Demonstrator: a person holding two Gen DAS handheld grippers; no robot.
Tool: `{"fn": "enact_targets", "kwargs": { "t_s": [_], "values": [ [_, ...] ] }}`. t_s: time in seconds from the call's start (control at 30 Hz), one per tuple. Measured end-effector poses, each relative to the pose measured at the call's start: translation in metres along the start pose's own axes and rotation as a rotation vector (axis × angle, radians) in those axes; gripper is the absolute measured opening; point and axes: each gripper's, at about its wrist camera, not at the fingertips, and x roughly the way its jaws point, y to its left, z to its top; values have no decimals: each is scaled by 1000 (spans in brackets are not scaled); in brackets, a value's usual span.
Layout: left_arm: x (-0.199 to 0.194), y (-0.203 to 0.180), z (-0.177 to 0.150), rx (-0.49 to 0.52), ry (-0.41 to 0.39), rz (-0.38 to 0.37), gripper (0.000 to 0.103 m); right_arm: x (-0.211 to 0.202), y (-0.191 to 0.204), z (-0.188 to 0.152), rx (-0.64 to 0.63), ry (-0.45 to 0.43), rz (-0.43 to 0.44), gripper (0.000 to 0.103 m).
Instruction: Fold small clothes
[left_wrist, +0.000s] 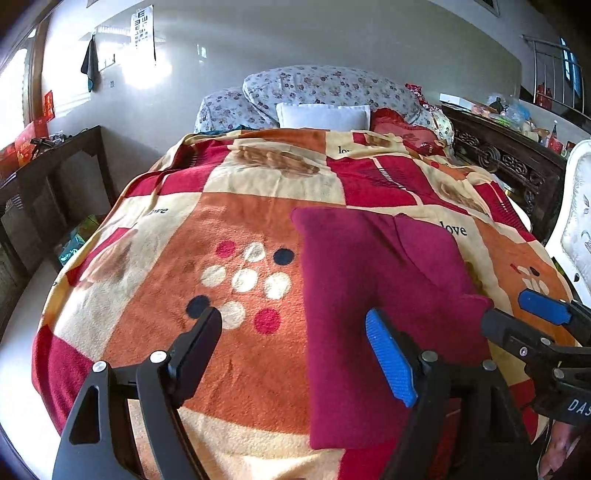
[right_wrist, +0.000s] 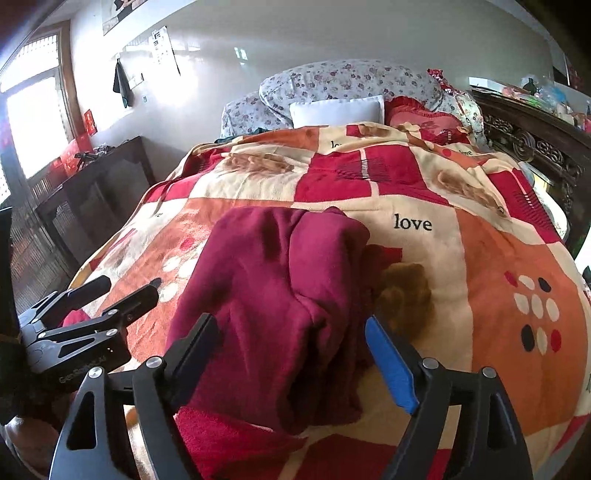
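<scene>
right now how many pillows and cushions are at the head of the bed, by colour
grey floral fabric pillows: 2
plain white rectangular pillow: 1
red frilled cushion: 1
total: 4

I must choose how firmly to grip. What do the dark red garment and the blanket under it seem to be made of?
Dark red garment: probably fleece or brushed knit; matte, fuzzy nap, soft rounded folds. Blanket: likely plush printed fleece; short pile, slightly blurred pattern edges.
</scene>
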Motion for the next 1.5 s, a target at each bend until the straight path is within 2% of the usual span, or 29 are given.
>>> {"fn": "enact_targets", "kwargs": {
  "t_s": [0.7,1.5],
  "values": [
    [-7,1,-2,6,-20,2,80,5,6,-3,5,24,2,90],
    [5,5,-6,2,-8,-2,80,19,7,-5,-4,66,-11,91]
  ]
}}
